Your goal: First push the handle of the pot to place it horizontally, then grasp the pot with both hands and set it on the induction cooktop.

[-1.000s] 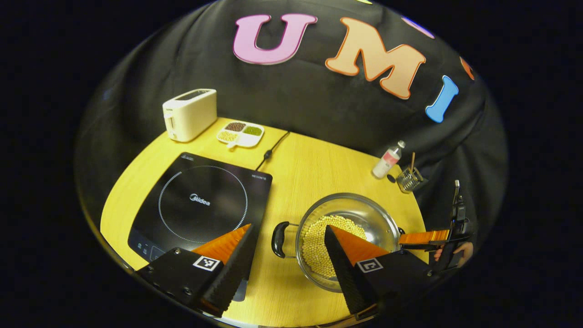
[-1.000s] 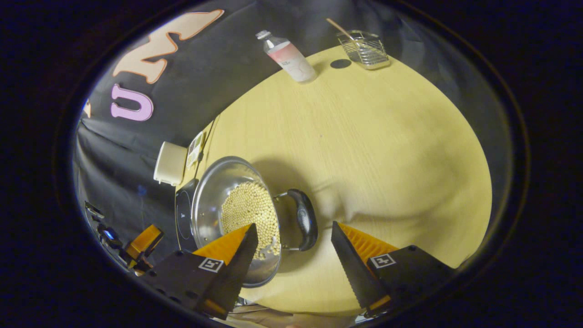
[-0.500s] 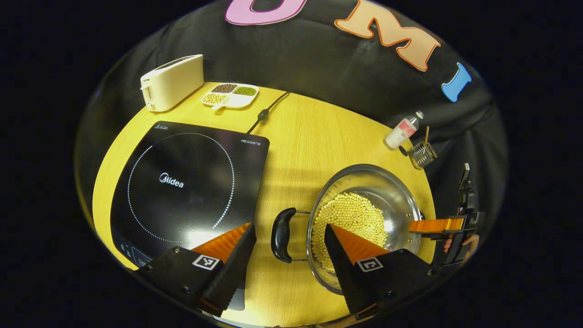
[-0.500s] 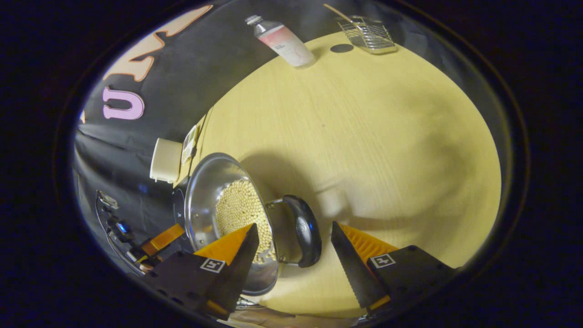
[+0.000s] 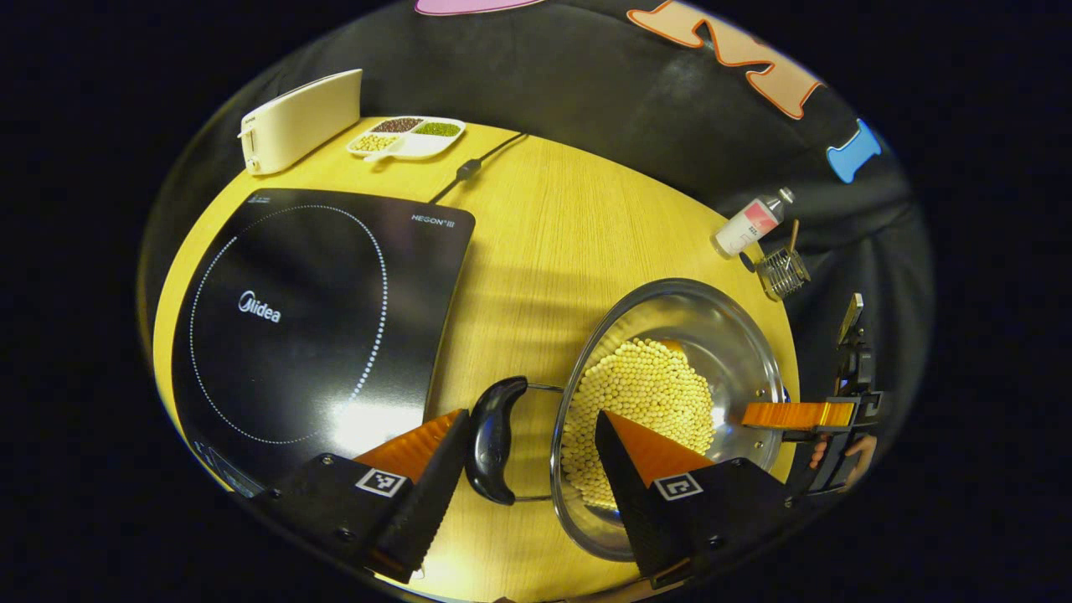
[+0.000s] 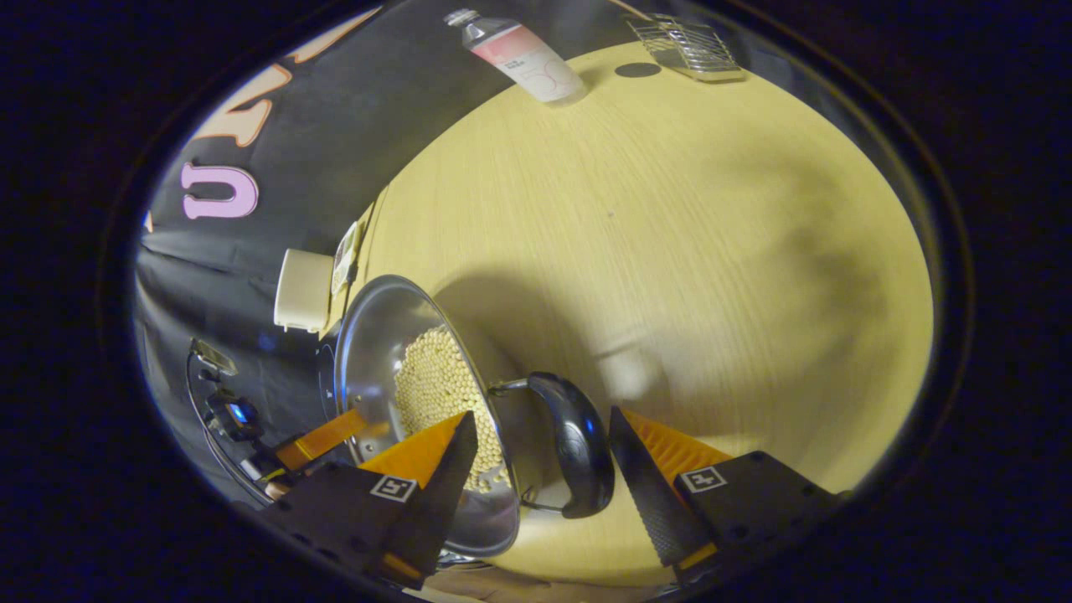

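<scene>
A steel pot [image 5: 670, 335] holding pale beans sits on the yellow table, right of the black induction cooktop [image 5: 310, 310]. My left gripper [image 5: 528, 419] is open, and the pot's black left handle [image 5: 490, 440] lies between its fingers, close to the left one. At the pot's far rim the right gripper [image 5: 796, 414] shows, held by a hand. In the right gripper view the pot [image 6: 377, 368] is at lower left. Its other black handle [image 6: 578, 444] lies between the fingers of my open right gripper [image 6: 540, 414]. The left gripper [image 6: 322, 435] shows beyond the pot.
A white toaster [image 5: 297, 121], a divided dish of beans [image 5: 406, 138] and the cooktop's cord [image 5: 469, 167] stand at the back left. A bottle [image 5: 749, 226] and a wire basket [image 5: 780, 272] stand at the back right, near the table's edge.
Both grippers have moved down and forward toward the pot. Each black handle now lies between a gripper's open fingers. The pot stays where it was on the table.
</scene>
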Tool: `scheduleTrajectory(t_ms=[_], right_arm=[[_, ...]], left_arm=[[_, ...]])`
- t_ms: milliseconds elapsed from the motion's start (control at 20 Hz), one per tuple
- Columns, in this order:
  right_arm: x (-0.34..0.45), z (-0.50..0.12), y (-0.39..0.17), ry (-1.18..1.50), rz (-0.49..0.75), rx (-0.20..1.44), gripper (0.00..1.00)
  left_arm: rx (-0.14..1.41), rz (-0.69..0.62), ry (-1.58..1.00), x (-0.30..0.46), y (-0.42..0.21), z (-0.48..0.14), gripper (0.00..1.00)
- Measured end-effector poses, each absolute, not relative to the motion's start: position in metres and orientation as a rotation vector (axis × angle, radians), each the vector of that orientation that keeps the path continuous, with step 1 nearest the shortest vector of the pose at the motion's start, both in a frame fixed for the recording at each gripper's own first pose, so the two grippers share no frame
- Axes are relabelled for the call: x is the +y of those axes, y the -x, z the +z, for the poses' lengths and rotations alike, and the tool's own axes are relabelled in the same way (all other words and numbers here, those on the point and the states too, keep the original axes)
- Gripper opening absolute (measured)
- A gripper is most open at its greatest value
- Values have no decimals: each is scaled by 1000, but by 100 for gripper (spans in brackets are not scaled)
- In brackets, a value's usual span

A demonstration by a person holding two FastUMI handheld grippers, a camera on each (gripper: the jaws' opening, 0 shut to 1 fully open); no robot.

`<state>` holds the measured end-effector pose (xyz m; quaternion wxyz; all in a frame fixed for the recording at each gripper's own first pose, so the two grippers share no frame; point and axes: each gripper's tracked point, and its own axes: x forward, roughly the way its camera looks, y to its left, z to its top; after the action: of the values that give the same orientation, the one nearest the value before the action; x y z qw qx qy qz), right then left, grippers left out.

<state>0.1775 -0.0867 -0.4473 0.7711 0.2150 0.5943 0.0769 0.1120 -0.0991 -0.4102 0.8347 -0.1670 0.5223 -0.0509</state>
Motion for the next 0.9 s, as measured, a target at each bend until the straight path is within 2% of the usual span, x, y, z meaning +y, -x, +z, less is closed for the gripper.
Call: scheduleTrajectory(t_ms=[100, 200, 400, 450, 500, 550, 600, 650, 700, 900], right_arm=[[-87, -450, -178, -468, 163, 1287, 98], [-89, -452, -183, -466, 154, 1276, 70], [-83, -457, -177, -432, 180, 1287, 70], [-82, -458, -176, -424, 184, 1288, 80], [-88, -461, -180, -401, 164, 1282, 69], [-90, -460, -180, -412, 166, 1284, 64], [-90, -461, -179, -425, 157, 1284, 58], [-90, -463, -182, -431, 152, 1279, 50], [-91, -461, -182, -430, 155, 1272, 52], [-97, -457, -189, -378, 150, 1207, 49]], left_arm=[[1118, -104, 358, -102, -114, -417, 91], [1128, -92, 363, -101, -115, -423, 88], [1151, -67, 379, -99, -115, -435, 76], [1152, -69, 380, -99, -116, -436, 75], [1158, -67, 375, -99, -115, -439, 71], [1163, -69, 369, -97, -114, -438, 77], [1161, -61, 365, -95, -114, -439, 58], [1163, -61, 380, -96, -113, -440, 65], [1159, -54, 389, -97, -113, -439, 64], [1141, -51, 396, -102, -110, -434, 60]])
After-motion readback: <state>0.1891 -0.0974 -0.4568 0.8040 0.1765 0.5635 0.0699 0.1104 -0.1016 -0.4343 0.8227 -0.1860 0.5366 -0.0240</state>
